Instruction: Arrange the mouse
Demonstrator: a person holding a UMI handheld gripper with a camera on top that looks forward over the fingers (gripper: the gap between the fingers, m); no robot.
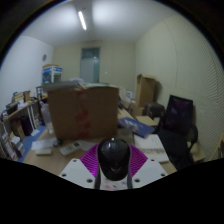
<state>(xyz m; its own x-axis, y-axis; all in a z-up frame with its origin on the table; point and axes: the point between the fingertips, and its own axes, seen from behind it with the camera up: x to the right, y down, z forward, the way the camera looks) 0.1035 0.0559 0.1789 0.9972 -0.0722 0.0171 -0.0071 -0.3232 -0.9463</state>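
Mouse black, clamped between my gripper's magenta pads, raised before a cardboard box, cluttered office table.

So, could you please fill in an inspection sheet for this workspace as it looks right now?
Surface: a table, largely covered with things.
Job's things: a black mouse sits between the gripper's fingers, low over the table.
Clutter: a large cardboard box beyond the mouse; white papers beside it; more items piled at the far side of the box.
Grippers: gripper with pink pads against both sides of the mouse, apparently shut on it.
Cables: nothing seen.
Surroundings: an office room with a black chair, a second cardboard box, a door and a ceiling light.
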